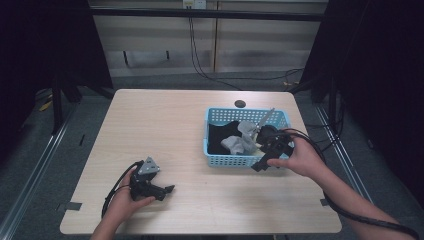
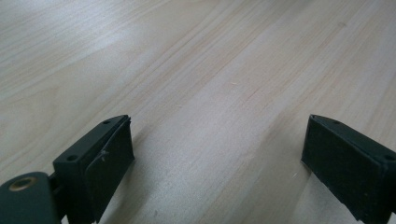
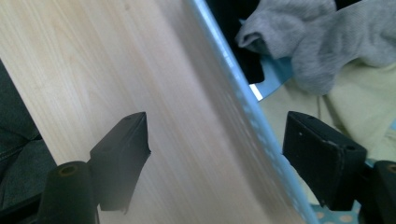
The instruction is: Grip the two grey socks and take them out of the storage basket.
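light blue basket (image 1: 226, 160), grey cloth (image 3: 322, 37), pale yellow cloth (image 3: 355, 112)

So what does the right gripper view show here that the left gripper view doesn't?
The right gripper view alone shows the light blue perforated plastic basket, its near wall passing between the open jaws of the right gripper, with a crumpled grey knit cloth, a pale yellow cloth and a black cloth inside. The left gripper view alone shows the left gripper, jaws wide apart over bare wood. Both show the light wooden table.
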### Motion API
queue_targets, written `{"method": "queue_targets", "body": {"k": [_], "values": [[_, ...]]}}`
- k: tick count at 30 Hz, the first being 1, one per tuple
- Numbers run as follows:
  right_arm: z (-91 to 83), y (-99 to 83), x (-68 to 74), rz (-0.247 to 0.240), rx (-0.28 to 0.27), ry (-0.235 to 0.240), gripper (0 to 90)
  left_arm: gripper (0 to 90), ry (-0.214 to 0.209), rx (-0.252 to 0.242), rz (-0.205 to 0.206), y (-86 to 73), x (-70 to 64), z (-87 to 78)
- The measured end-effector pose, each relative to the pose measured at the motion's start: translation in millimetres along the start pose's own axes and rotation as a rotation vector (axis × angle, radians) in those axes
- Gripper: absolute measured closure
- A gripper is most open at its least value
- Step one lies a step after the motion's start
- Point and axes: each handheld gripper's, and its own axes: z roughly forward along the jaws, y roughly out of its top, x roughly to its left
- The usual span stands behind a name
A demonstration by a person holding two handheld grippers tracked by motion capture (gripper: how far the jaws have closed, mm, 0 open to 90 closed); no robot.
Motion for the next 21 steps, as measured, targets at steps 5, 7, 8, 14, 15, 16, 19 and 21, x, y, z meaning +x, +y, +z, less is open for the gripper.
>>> {"method": "queue_targets", "body": {"k": [5,7,8,14,15,16,19,21], "values": [[1.2,9.6,-19.5,0.045,-0.002,-0.025,22.5,8.1,0.001,0.003,0.000,0.1,0.0,-0.2],[3.1,12.6,-28.3,0.066,0.003,-0.033,22.7,8.1,0.001,0.002,0.000,0.1,-0.1,-0.1],[4.2,13.7,-31.6,0.070,0.004,-0.039,23.2,8.1,0.002,-0.007,-0.008,0.0,-0.6,0.5],[15.9,20.8,-51.8,0.123,0.007,-0.052,23.9,8.0,0.001,-0.008,-0.009,0.0,-0.7,0.6],[22.0,23.0,-58.2,0.132,0.020,-0.056,24.4,7.9,-0.001,-0.010,-0.008,0.0,-0.5,0.8],[22.0,23.0,-58.2,0.132,0.020,-0.056,24.4,7.9,-0.001,-0.010,-0.008,0.0,-0.5,0.8],[35.9,27.1,-68.3,0.168,0.034,-0.057,25.1,7.9,0.000,-0.008,-0.008,0.0,-0.5,0.5],[40.8,28.6,-71.9,0.178,0.047,-0.070,25.3,7.9,-0.001,-0.010,-0.009,-0.1,-0.6,0.8]]}}
